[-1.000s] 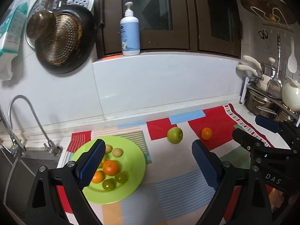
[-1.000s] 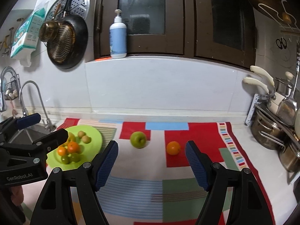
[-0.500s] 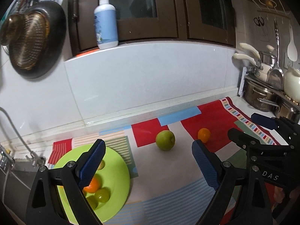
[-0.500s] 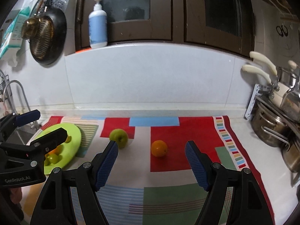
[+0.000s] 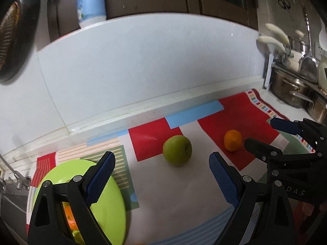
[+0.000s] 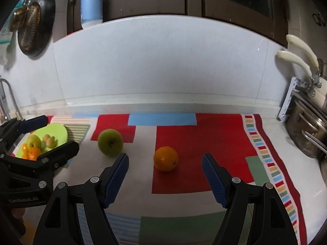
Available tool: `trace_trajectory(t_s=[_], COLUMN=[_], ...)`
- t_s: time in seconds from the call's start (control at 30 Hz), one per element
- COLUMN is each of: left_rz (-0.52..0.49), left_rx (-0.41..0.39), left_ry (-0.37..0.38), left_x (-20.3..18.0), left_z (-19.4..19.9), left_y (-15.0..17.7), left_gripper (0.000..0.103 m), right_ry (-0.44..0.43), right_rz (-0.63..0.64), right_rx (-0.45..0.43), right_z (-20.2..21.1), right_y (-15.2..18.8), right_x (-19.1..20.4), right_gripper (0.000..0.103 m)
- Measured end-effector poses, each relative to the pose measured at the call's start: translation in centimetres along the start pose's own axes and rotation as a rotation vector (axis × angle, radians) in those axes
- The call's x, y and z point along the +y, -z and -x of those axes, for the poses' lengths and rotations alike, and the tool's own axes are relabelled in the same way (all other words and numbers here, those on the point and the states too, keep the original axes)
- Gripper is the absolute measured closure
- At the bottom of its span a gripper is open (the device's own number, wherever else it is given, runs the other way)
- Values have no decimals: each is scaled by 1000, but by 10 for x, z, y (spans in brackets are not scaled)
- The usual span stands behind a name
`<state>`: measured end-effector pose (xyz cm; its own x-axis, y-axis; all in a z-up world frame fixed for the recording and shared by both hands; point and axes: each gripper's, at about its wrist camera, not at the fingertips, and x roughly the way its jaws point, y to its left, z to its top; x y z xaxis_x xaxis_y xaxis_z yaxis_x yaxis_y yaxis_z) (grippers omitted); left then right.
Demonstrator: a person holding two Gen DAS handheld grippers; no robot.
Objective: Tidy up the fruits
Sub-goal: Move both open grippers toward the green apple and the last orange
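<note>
Green apple (image 5: 177, 150) and orange (image 6: 165, 158) loose on patterned mat (image 6: 204, 143) on counter, well apart from lime plate (image 5: 110, 204); your left tool (image 5: 161, 175) and right tool (image 6: 165, 174) both spread wide, empty; apple smooth, firm, rolls easily, pinch across widest middle; orange softer, squeeze gently.

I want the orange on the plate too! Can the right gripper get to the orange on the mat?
Probably yes. The right gripper is open and the orange sits alone on the mat just ahead of its fingers, nothing between them.
</note>
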<state>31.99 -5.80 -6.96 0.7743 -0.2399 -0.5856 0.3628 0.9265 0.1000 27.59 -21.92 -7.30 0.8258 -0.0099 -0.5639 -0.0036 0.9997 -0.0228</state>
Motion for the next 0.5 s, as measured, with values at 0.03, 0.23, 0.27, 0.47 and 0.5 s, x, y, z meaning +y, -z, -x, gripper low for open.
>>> trace_trajectory(t_s=[0.03,0.23,0.27,0.47,0.5], left_rz=[0,12,14,-19,-21], left_rx=[11,67,72,110,114], left_ry=[4,30,33,41,45], left_x=[0,-2,-2,-9,-10], left_z=[-6,-40,-43,-69,-71], left_y=[0,0,0,-4,-5], left_gripper=[9,9,10,21,24], right_ry=[-2,-8,-7,-39,-43], right_rz=[4,13,10,-14,-9], right_rx=[8,56,63,103,108], right_z=[-5,-33,-38,-57,-59], right_y=[0,2,2,0,0], right_x=[-1,-8,-10,-19,-19], right_gripper=[29,29,29,36,38])
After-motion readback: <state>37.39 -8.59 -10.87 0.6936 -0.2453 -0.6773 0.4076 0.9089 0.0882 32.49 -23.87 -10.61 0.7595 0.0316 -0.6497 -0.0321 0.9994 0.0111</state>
